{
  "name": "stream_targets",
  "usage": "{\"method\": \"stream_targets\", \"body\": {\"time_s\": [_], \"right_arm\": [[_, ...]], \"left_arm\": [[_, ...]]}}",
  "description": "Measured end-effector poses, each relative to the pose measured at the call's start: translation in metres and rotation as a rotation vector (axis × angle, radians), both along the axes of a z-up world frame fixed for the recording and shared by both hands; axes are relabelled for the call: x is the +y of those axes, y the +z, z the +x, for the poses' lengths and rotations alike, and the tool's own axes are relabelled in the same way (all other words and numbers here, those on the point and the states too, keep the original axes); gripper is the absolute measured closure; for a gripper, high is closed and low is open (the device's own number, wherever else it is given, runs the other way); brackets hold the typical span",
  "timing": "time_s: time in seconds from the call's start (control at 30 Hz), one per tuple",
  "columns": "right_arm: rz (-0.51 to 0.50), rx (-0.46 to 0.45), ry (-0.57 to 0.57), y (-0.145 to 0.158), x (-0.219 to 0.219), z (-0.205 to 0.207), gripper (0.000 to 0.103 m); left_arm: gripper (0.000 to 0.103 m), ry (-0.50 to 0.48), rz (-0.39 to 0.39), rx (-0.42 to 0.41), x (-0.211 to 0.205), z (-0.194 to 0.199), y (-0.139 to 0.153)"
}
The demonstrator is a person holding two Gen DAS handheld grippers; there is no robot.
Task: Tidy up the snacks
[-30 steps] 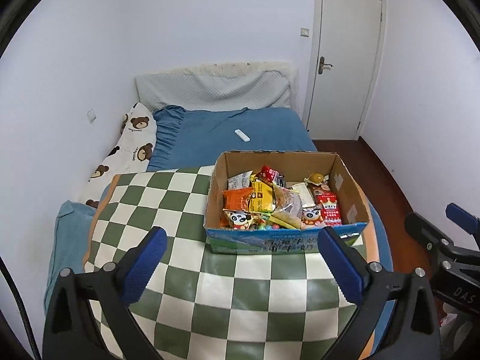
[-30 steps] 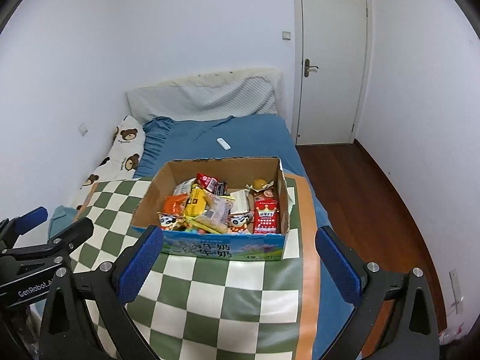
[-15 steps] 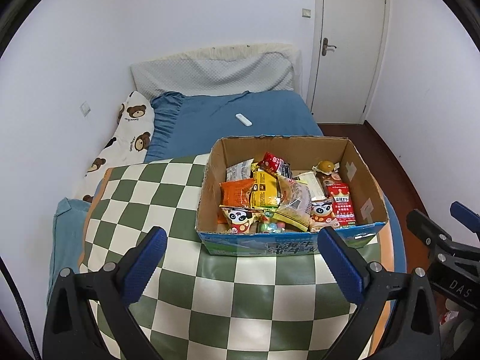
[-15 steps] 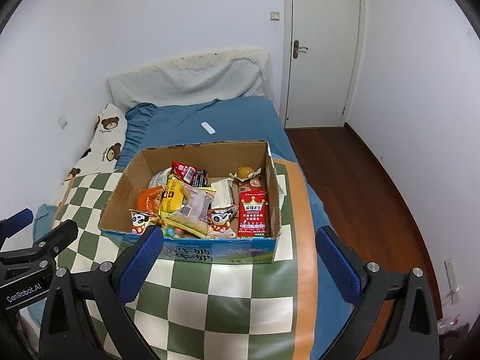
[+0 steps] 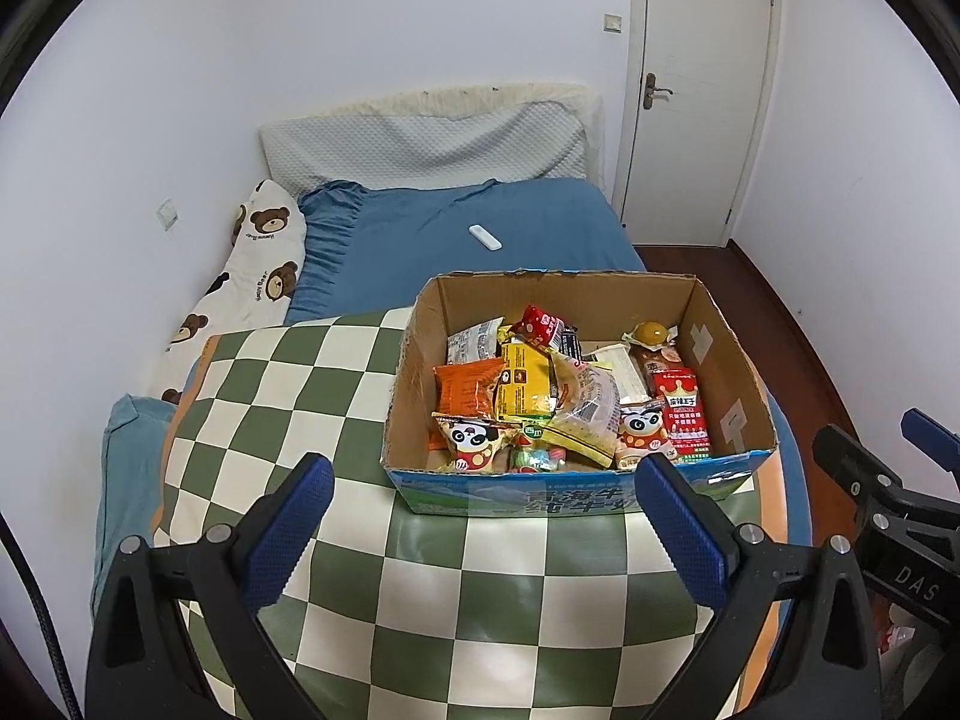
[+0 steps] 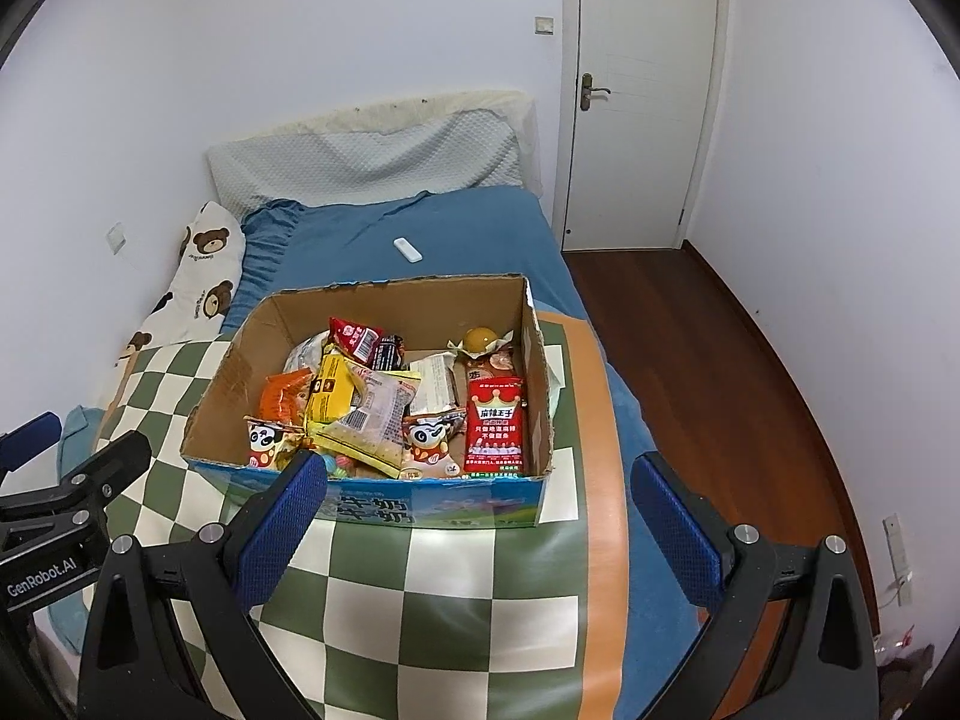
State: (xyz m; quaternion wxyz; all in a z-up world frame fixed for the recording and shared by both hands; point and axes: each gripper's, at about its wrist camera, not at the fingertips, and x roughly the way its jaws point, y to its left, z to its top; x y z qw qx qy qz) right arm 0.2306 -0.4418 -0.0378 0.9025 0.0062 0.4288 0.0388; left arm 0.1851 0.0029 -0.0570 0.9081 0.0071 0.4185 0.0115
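Both the left gripper (image 5: 483,507) and right gripper (image 6: 480,504) hover with jaws spread wide, empty. Centre frame, the brown cardboard box with a blue printed front (image 5: 558,495) sits on the green-and-cream checkered mat (image 5: 288,396); its snack packets (image 5: 552,402) overlap, hiding lower ones. Beyond, a small white remote (image 5: 485,237) lies on the blue bed (image 5: 540,222).

Small print on snack packets (image 5: 564,402) too small to read, lower ones buried, cardboard box (image 6: 384,507) front partly behind right gripper's finger (image 6: 282,525).
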Motion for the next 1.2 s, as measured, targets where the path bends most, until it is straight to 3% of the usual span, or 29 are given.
{"method": "stream_targets", "body": {"time_s": [1.2], "right_arm": [[0.01,-0.001,-0.001,0.005,-0.0009,-0.0042,0.0]], "left_arm": [[0.0,0.009,-0.009,0.005,0.0007,-0.0033,-0.0015]]}}
